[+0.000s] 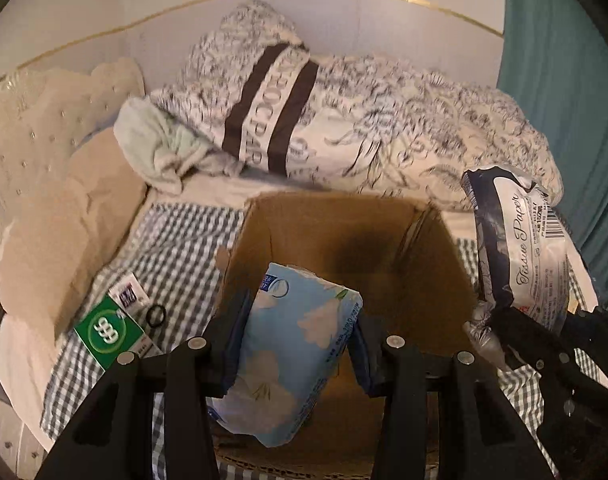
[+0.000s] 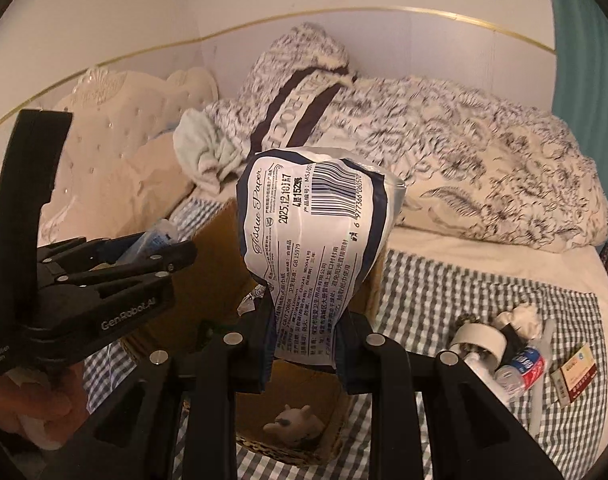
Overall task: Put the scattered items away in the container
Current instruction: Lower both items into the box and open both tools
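Note:
An open cardboard box [image 1: 388,220] [image 2: 215,248] stands on the checkered bed cover. My left gripper [image 1: 293,354] is shut on a light blue tissue pack [image 1: 291,344] and holds it inside the box opening. My right gripper [image 2: 308,344] is shut on a white and navy tissue paper pack [image 2: 312,236] and holds it over the box's right side; that pack also shows in the left wrist view [image 1: 520,248]. A small toy animal [image 2: 295,426] lies on the box floor. The left gripper also shows in the right wrist view [image 2: 175,256].
A green 999 box [image 1: 109,332], a small packet [image 1: 127,294] and a black ring [image 1: 156,315] lie left of the box. A tape roll [image 2: 478,338], a small bottle [image 2: 520,368], a plush toy [image 2: 520,320] and a card pack [image 2: 574,372] lie on its right. A patterned quilt [image 1: 384,120] and pillows [image 1: 59,184] lie behind.

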Demonstrator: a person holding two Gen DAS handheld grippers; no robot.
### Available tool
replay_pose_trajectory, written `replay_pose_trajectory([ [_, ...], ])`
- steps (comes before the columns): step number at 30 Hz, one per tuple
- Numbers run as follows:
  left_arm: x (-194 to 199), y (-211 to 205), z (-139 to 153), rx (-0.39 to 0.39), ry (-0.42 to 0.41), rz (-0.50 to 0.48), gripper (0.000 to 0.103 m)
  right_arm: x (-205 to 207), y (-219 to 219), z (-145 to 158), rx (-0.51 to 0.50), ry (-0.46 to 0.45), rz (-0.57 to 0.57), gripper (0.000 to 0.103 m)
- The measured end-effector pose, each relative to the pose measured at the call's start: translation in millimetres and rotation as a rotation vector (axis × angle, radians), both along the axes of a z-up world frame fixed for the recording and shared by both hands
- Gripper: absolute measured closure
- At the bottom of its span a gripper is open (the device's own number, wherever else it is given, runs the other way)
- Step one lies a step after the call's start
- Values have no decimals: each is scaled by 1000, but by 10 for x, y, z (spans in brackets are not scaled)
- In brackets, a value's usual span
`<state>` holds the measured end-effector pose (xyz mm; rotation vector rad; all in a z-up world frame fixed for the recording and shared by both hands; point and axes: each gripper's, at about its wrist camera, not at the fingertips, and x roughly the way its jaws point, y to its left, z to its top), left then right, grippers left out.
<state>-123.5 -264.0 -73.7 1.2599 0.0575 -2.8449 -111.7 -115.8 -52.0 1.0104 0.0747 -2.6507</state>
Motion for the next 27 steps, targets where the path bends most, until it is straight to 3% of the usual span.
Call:
replay_pose_trajectory([
  [3, -99, -89, -198, 45, -73, -1, 57, -90, -86, -153, 26, -61, 31, 78],
  [9, -186, -82, -509, 2, -168, -13, 57, -233, -228, -473, 64, -163, 70, 78],
  [13, -230, -98, -664, 15, -227, -22, 56, -271, -278, -618, 94, -218, 84, 76],
  [18, -215, -82, -704, -5, -236, -21, 56, -297, -268, -750, 102, -273, 86, 72],
  [22, -194, -65, -665, -10, -230, -14, 53, -275, -253, -757, 99, -263, 83, 67],
  [27, -163, -33, -558, -5, -212, -6, 48, -228, -229, -677, 95, -228, 78, 51],
])
